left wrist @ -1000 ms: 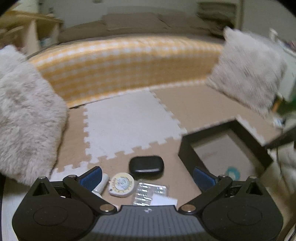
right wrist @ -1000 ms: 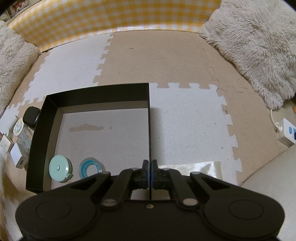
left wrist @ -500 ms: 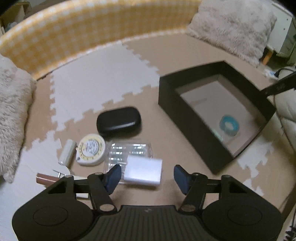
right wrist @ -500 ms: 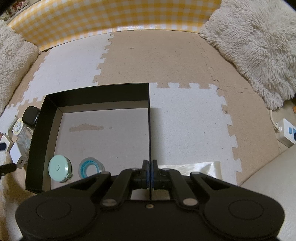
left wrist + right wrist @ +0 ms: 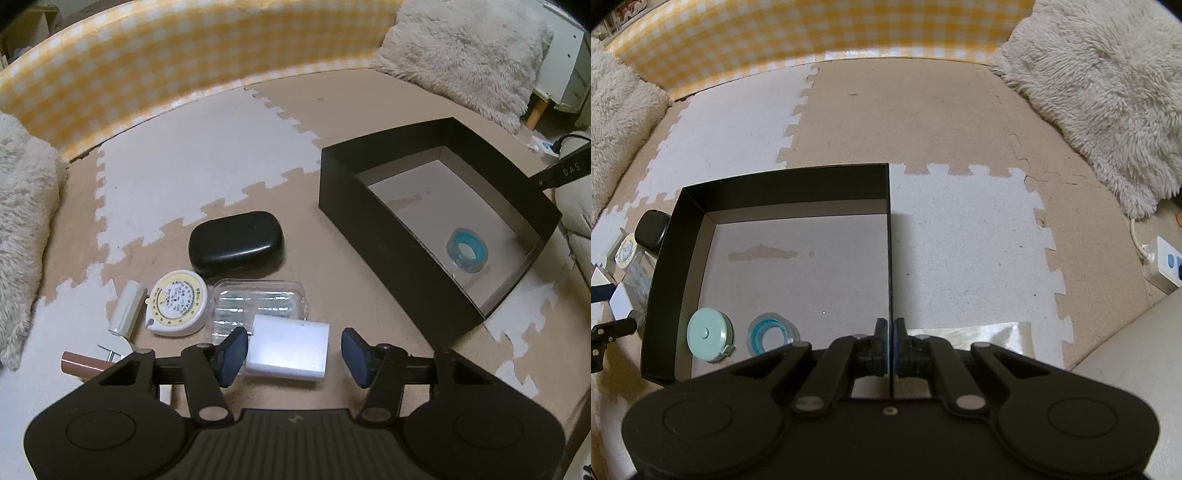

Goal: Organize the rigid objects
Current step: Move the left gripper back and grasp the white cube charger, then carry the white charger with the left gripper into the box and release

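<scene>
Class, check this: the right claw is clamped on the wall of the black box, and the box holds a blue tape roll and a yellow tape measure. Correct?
Not quite. The tape measure in the black box is mint green, as the right wrist view shows; the yellow one lies outside on the floor. The right claw does clamp the wall, and the blue tape roll is inside.

Brown tube (image 5: 79, 365) partly hidden, tape measure dial (image 5: 178, 303) print unreadable
</scene>
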{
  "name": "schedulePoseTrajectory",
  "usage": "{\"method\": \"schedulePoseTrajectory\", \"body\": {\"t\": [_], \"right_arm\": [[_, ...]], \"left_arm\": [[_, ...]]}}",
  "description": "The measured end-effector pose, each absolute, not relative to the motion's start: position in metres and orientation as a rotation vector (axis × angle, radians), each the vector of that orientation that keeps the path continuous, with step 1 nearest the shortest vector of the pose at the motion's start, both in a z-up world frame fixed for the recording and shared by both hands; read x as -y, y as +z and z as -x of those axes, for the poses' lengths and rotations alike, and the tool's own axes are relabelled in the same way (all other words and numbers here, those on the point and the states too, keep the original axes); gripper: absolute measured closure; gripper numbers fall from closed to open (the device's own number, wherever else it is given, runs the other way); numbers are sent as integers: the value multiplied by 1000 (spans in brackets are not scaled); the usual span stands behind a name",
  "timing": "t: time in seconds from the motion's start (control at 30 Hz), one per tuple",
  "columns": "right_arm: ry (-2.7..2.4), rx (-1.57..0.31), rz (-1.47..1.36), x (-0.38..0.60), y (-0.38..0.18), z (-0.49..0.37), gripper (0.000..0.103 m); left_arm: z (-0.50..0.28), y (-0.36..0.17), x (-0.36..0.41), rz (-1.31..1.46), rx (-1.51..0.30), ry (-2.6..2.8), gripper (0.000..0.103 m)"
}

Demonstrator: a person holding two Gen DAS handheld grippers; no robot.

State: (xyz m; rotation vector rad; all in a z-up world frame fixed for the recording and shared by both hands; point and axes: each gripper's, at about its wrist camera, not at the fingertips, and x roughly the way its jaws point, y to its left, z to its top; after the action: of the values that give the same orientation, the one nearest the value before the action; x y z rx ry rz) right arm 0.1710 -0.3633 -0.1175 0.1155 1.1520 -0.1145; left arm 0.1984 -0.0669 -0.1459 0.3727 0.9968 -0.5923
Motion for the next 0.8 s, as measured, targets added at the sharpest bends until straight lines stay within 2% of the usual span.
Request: {"method": "schedulePoseTrajectory", "body": {"t": [0.1, 0.3, 0.53, 0.8], "right_arm": [[-115, -1152, -115, 363, -117, -171, 100], [-115, -1152, -114, 363, -118, -171, 100], [-116, -1153, -114, 363, -118, -171, 100], [-114, -1155, -136, 365, -119, -171, 100]], "left_arm": [[-199, -146, 66, -376, -993, -581, 56], [-202, -142, 62, -304, -1003, -561, 56], [-204, -116, 55, -33, -976, -534, 56], [-184, -96, 97, 199, -965, -660, 56]]}}
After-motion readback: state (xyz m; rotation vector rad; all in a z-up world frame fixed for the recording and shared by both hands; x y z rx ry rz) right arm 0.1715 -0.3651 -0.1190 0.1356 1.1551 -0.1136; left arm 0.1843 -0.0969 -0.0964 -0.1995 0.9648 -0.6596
